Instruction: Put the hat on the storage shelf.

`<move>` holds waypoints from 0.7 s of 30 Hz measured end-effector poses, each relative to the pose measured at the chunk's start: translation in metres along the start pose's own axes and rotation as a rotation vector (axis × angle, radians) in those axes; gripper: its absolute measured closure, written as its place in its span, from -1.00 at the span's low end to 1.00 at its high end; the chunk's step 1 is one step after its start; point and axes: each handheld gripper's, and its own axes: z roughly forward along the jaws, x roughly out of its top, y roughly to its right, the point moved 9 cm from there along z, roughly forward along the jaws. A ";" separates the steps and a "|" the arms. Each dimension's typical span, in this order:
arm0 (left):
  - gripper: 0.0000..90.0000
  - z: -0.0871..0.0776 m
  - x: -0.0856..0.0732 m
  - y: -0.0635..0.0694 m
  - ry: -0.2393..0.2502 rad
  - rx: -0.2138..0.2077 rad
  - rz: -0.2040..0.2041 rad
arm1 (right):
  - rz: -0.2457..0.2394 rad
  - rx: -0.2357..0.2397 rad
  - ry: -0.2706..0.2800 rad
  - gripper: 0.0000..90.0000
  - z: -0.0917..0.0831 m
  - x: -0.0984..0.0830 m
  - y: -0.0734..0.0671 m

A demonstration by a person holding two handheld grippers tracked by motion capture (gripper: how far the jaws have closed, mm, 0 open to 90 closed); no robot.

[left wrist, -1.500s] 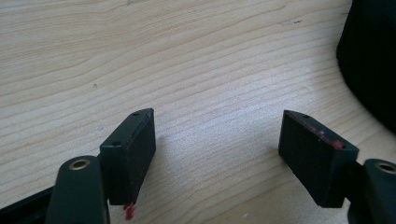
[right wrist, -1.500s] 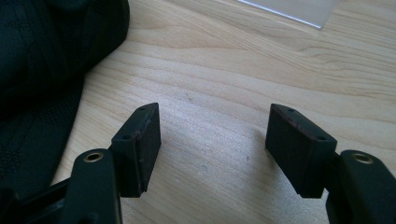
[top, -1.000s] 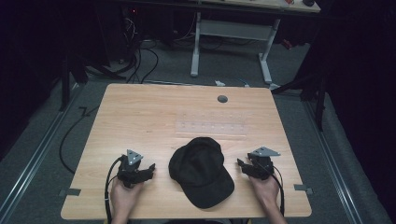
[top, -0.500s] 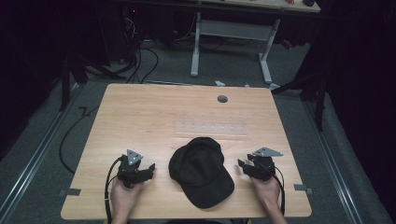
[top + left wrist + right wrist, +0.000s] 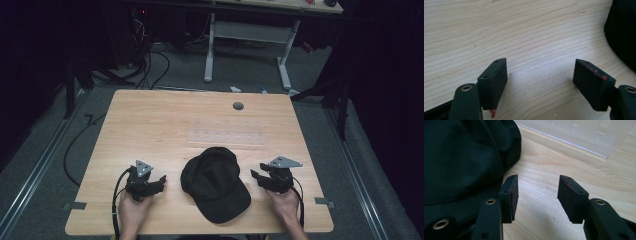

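Right claw (image 5: 536,195) closing emptily, cap (image 5: 461,160) cropped

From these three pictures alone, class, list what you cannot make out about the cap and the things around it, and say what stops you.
- Cap, high view: any logo or stitching is lost in the black cloth and dim light.
- Cap, right gripper view: its far side is cut off by the left edge.
- Clear plastic strip, high view: too faint to identify; in the right gripper view the top edge cuts it off.
- Round spot on the table, high view: too small to tell whether it is a hole or a cap.
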 end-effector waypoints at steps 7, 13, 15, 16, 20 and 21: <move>-0.38 0.000 0.000 0.000 0.000 0.000 0.001 | -0.021 0.047 0.004 0.17 -0.001 0.011 -0.010; -0.39 0.000 0.000 0.000 -0.001 0.000 0.000 | -0.022 0.079 0.011 0.17 0.001 0.019 -0.016; -0.38 0.000 0.000 0.000 0.000 0.000 -0.001 | -0.027 0.090 0.010 0.17 0.002 0.022 -0.019; -0.39 0.000 0.000 0.000 0.000 0.000 -0.001 | -0.032 0.094 0.009 0.17 0.002 0.024 -0.020; -0.39 0.000 0.000 0.000 0.002 -0.001 -0.006 | -0.039 0.110 0.010 0.15 0.004 0.030 -0.025; -0.39 0.000 0.000 0.000 0.001 -0.001 -0.006 | -0.043 0.113 0.010 0.13 0.005 0.032 -0.026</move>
